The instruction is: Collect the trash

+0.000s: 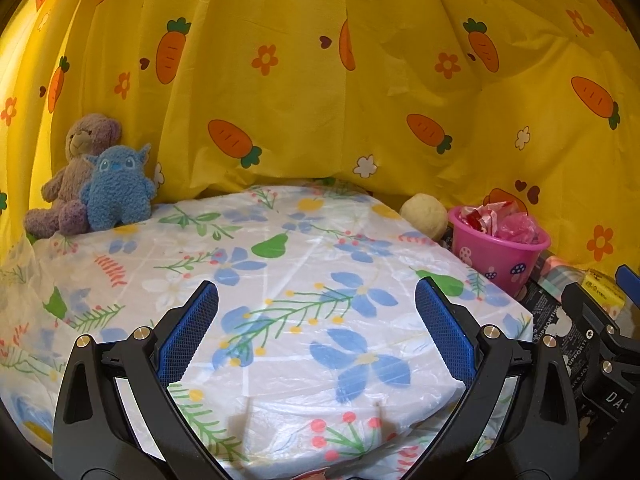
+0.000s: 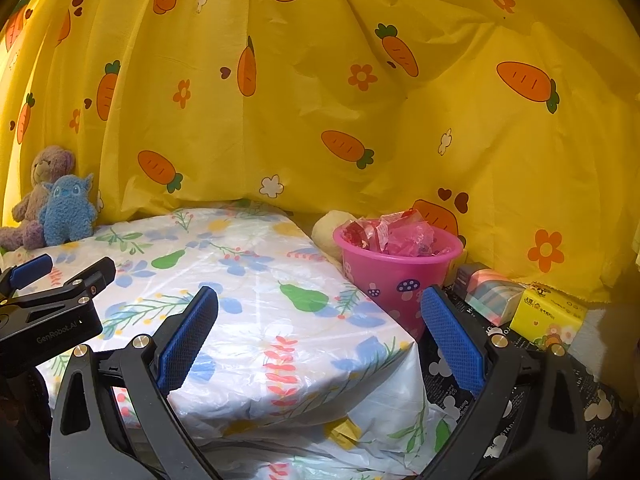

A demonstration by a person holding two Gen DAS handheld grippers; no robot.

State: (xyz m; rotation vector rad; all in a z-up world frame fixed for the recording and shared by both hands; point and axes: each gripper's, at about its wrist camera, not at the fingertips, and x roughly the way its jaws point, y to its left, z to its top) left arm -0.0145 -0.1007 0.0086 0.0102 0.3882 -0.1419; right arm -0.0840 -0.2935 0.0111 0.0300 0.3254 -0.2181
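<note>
**Over the flowered table: both hands unladen, trash sitting in the pink bucket**

Above the table (image 1: 280, 280), covered by a white plastic sheet printed with blue flowers and green pears, my left gripper (image 1: 316, 328) hangs with its blue-padded fingers (image 1: 188, 332) spread wide, nothing between them. My right gripper (image 2: 320, 332) hangs likewise over the table's right corner, fingers (image 2: 452, 340) apart and holding nothing.

Items noted:
- Pink bucket (image 2: 396, 276), mushroom print, upright just off the table's right edge; it stands on a black printed mat (image 2: 448, 384).
- Trash (image 2: 392, 236): crumpled red and pink wrappers heaped inside the bucket, up to its rim.
- Pale yellow ball (image 1: 424, 214), just behind the bucket, beside the table edge.
- Pastel-striped packet (image 2: 492, 296) and yellow tissue pack (image 2: 548, 316), right of the bucket, against the curtain.
- Purple teddy bear (image 1: 76, 168) and blue plush (image 1: 118, 188), touching, at the table's far left corner.
- Yellow carrot-print curtain (image 1: 320, 80), hanging behind everything.
</note>
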